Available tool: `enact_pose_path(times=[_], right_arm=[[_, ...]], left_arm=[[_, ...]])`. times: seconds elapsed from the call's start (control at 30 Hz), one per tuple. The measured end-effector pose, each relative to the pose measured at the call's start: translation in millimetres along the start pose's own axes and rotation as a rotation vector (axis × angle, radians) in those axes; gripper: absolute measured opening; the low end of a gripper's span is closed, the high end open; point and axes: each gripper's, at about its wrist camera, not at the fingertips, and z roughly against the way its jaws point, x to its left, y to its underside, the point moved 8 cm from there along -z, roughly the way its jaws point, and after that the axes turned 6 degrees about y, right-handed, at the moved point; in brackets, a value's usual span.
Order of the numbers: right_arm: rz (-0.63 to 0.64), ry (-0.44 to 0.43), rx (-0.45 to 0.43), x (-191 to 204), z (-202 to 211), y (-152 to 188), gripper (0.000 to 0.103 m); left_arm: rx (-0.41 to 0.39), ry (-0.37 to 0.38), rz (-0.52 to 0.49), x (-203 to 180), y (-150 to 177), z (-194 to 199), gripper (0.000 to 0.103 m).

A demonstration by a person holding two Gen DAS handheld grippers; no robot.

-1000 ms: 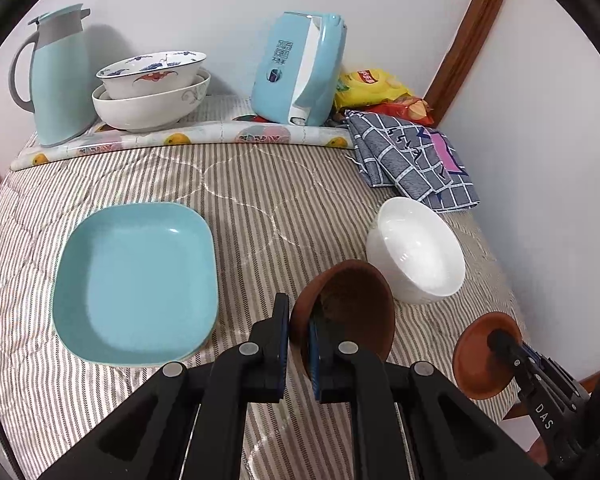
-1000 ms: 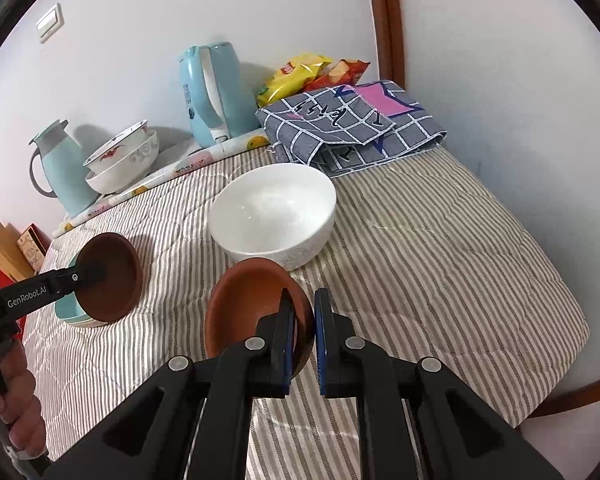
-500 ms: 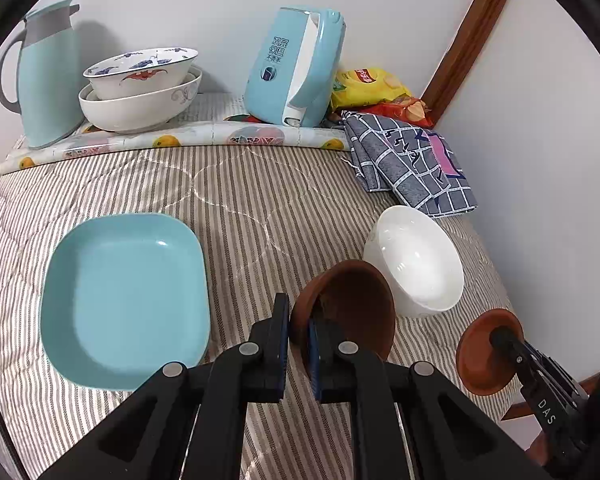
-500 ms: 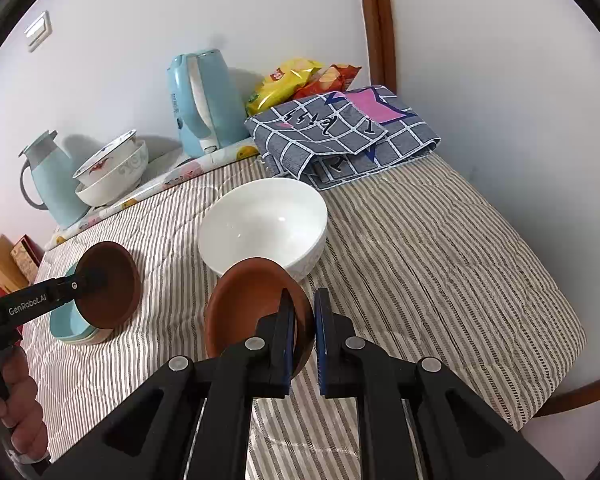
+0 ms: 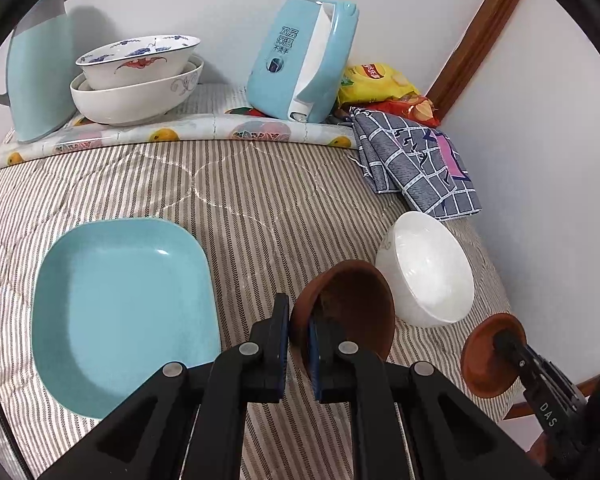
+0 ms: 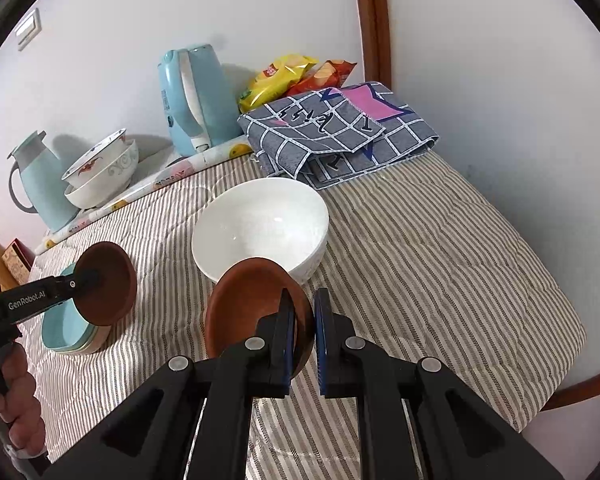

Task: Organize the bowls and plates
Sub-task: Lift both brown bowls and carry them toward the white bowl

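Note:
My left gripper point(image 5: 299, 328) is shut on the rim of a brown bowl point(image 5: 352, 304) and holds it tilted above the striped cloth, just right of a light blue square plate point(image 5: 119, 312). My right gripper point(image 6: 304, 320) is shut on the rim of a second brown bowl point(image 6: 247, 304), held in front of a white bowl point(image 6: 259, 224). In the left wrist view the white bowl point(image 5: 432, 272) sits right of my held bowl, and the right gripper's brown bowl point(image 5: 484, 356) shows at lower right. In the right wrist view the left gripper's bowl point(image 6: 107, 284) hangs over the blue plate point(image 6: 63, 328).
At the back stand a light blue jug point(image 5: 35, 68), two stacked patterned bowls point(image 5: 135, 80), a blue kettle point(image 5: 300, 64), snack bags point(image 5: 380, 84) and a folded checked cloth point(image 5: 416, 160). A rolled printed mat point(image 5: 179, 136) lies across the back. The table's edge point(image 6: 572, 360) drops at right.
The left gripper with its brown bowl has moved forward and slightly right, so the blue plate and back items look nearer. The right gripper has carried its bowl closer to the white bowl.

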Motion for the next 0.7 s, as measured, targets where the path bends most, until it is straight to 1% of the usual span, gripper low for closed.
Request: enact_pose_path(times=[0.13, 0.3, 0.43, 0.7], right_arm=[[-0.003, -0.002, -0.018, 1, 4, -8, 0.009], [-0.005, -0.008, -0.026, 2, 4, -14, 0.009], [-0.007, -0.02, -0.032, 1, 6, -14, 0.009], [-0.025, -0.027, -0.029, -6, 8, -9, 0.009]], left_arm=[[-0.004, 0.013, -0.011, -4, -4, 0, 0.009], [-0.009, 0.01, -0.012, -6, -7, 0, 0.009], [-0.015, 0.007, -0.012, -8, -5, 1, 0.009], [0.005, 0.004, -0.006, -13, 4, -2, 0.009]])
